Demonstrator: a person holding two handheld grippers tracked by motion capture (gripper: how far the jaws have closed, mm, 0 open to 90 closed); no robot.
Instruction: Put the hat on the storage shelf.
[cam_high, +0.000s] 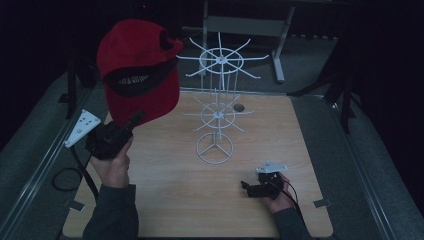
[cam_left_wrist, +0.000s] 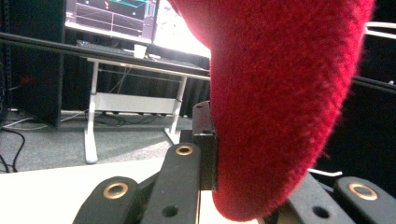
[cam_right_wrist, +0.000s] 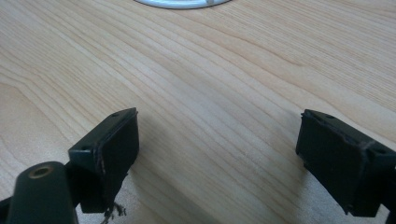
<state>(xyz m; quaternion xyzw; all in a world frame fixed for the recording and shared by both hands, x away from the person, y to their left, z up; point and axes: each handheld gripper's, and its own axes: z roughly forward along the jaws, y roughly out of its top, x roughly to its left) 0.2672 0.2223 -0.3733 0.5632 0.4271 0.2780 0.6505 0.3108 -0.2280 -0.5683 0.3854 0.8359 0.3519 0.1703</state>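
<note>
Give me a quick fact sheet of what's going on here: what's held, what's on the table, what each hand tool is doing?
held item: red cap, lifted above the table
left gripper: shut on the cap's edge
right gripper: open, holding nothing, low over the wooden table
centre of table: white wire rack, upright, its arms bare
cap and rack: cap up beside the top tier, not hung

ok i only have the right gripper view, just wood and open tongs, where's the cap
Observer: The red cap is held up in the air by the left tongs, left of the white rack.
Operator: is it on the rack yet
Observer: No, in the high view it sits apart from the rack's arms.
Operator: and where am i
Observer: The right tongs rest low over the table, in front of the rack's ring base.
</note>
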